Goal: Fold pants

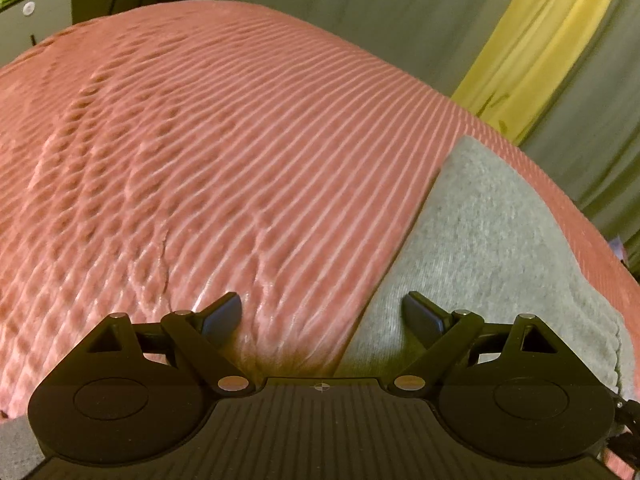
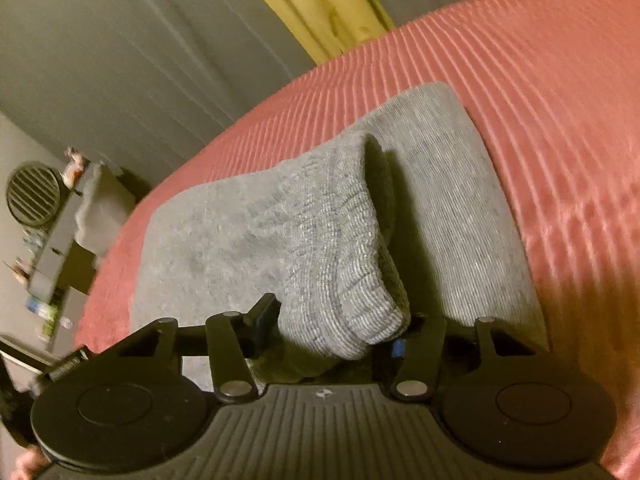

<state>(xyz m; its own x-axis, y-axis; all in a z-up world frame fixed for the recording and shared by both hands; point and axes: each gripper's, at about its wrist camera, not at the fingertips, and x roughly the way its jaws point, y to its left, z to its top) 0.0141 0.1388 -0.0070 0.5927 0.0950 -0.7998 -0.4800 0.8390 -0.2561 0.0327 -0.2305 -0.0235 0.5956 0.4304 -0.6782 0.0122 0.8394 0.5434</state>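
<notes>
While right hand-held gripper [image 2: 340, 320] clamps the pants' ribbed cuff [image 2: 344, 264] to carry the fold, left hand-held gripper [image 1: 322, 314], jaws apart, idles over the bed [image 1: 200, 140]; pants [image 1: 480, 240] at 3 o'clock.

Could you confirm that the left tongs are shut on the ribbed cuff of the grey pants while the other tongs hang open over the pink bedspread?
Not quite: the right tongs are shut on the ribbed cuff of the grey pants, as the right wrist view shows. The left tongs are the ones open over the pink bedspread.
</notes>
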